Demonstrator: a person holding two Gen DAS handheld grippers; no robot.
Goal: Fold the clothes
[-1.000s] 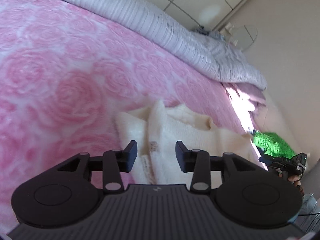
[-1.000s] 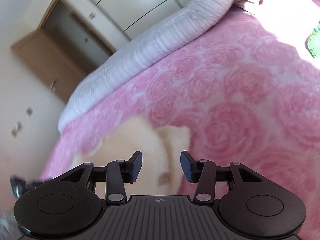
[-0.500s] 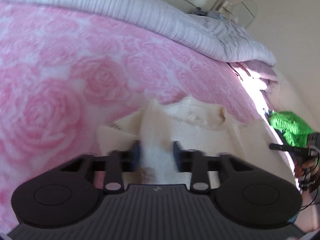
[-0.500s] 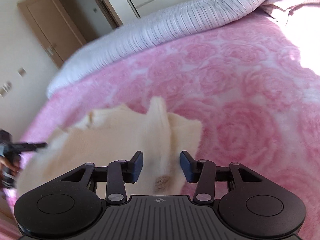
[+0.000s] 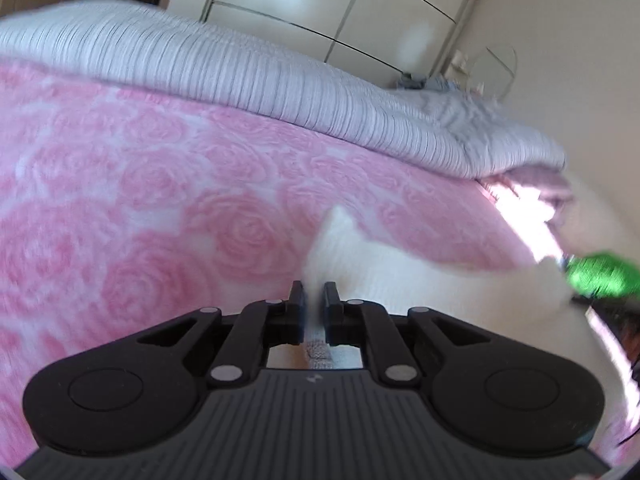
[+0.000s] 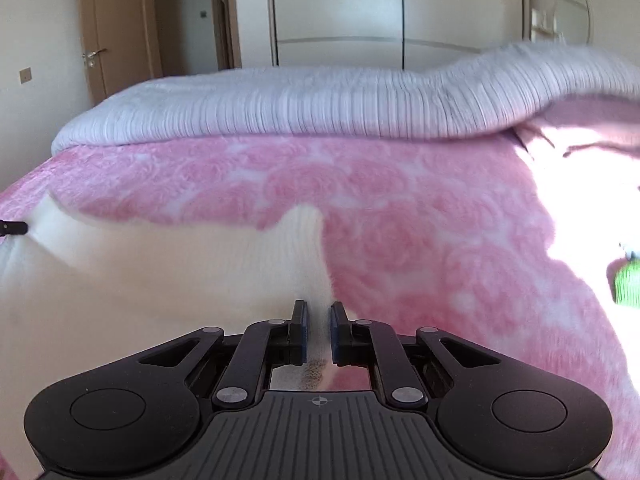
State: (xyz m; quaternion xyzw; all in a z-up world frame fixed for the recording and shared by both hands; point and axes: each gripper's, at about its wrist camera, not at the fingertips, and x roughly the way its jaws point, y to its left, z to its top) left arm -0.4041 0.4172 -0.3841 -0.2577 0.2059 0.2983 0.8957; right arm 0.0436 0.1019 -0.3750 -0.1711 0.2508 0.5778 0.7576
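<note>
Cream knit garment [image 6: 168, 280] lies spread over the near part of the pink rose bedspread [image 6: 420, 216], with the left gripper [image 5: 315, 312] pinching a raised fold at its left corner. Further right along the same garment, the right gripper [image 6: 318, 332] pinches a second peak of fabric, and a green item [image 6: 627, 284] sits on the bedspread's far right edge.

The right tool [image 6: 318, 330] pinches a raised fold of a cream knitted garment [image 6: 160, 280] above a bed's pink rose-patterned blanket [image 6: 420, 220], a grey ribbed duvet [image 6: 320, 108] behind.
</note>
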